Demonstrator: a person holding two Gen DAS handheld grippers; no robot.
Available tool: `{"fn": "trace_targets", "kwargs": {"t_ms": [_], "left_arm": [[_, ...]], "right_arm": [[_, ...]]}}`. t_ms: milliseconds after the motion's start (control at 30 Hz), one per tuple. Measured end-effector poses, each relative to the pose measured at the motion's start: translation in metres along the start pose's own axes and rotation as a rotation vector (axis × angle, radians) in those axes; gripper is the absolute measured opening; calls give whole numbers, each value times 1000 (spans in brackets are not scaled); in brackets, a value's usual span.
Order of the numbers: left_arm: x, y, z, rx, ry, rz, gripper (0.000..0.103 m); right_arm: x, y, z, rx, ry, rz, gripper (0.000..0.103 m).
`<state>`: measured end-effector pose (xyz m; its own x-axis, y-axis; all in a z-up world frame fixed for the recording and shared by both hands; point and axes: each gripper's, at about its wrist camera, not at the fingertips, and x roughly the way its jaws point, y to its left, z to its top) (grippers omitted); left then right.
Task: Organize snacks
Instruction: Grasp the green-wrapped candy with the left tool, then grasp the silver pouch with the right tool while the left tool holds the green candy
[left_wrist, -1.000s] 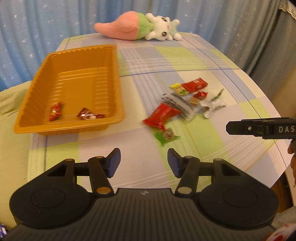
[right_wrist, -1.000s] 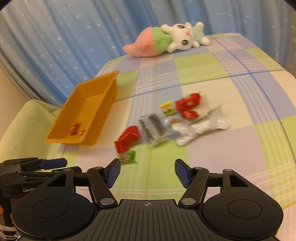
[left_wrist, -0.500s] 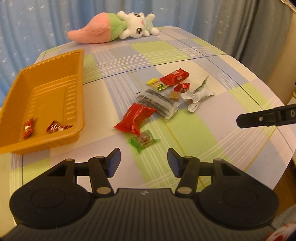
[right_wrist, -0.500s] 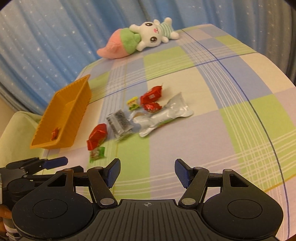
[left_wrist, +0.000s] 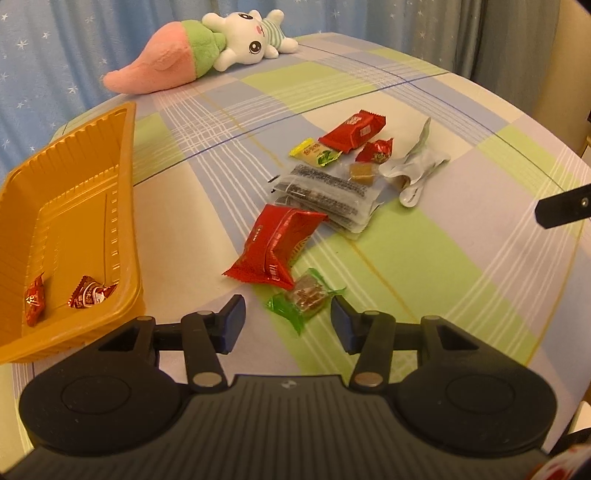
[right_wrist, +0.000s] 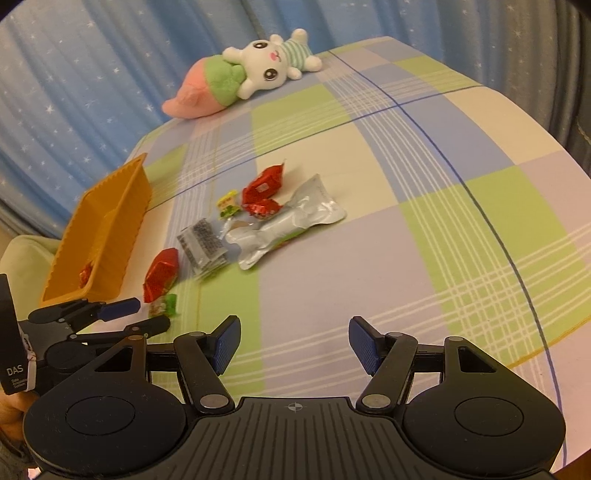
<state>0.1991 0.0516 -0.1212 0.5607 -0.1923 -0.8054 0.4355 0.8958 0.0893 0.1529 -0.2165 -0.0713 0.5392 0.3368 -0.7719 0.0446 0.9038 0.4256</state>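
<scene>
**Left gripper closes in over a green candy; right gripper waits with fingers wide**

The left gripper (left_wrist: 287, 322) hangs low over the checked tablecloth (left_wrist: 443, 258), its blue pads partly spread and just now narrowing. A small green-wrapped candy (left_wrist: 304, 297) lies on the cloth between the fingertips; the pads stand clear of it on both sides, so nothing is gripped.

Just beyond the candy lies a large red packet (left_wrist: 275, 245), and farther still a clear packet with dark print (left_wrist: 325, 195). Past that, a loose cluster: a yellow sachet (left_wrist: 314, 152), a long red bar wrapper (left_wrist: 352, 131), a small red candy (left_wrist: 377, 150), a tan caramel cube (left_wrist: 362, 172) and a silver foil pouch (left_wrist: 413, 168) to the right.

On the left sits the orange tray (left_wrist: 74, 192), holding two red-wrapped candies (left_wrist: 88, 297) at its near end.

A pink-and-green plush rabbit (left_wrist: 207, 55) lies at the far edge of the table, in front of a blue starred curtain (left_wrist: 55, 55).

The right gripper (right_wrist: 294, 345) hovers over bare cloth to the right of the snacks, fingers spread wide and empty.
</scene>
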Motion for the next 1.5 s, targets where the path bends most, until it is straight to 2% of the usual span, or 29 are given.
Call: {"fn": "trace_targets", "kwargs": {"t_ms": [133,300,633,900,1100,1500], "left_arm": [[3,1,2,4,-6,-23,46],[4,-5,5,3,0,-58,40],[0,-22,6,-15,22,-112,39],[7,-23,17,-47,22,-85,37],[11,-23,21,-59,31,-85,21],[-10,-18,32,-104,-22,-78,18]], "right_arm": [[1,-4,1,13,5,-9,65],[4,-2,3,9,7,-8,65],[6,-3,6,7,10,-7,65],[6,-7,8,10,13,-9,65],[5,-13,8,17,11,-9,65],[18,-5,20,-20,-3,23,65]]}}
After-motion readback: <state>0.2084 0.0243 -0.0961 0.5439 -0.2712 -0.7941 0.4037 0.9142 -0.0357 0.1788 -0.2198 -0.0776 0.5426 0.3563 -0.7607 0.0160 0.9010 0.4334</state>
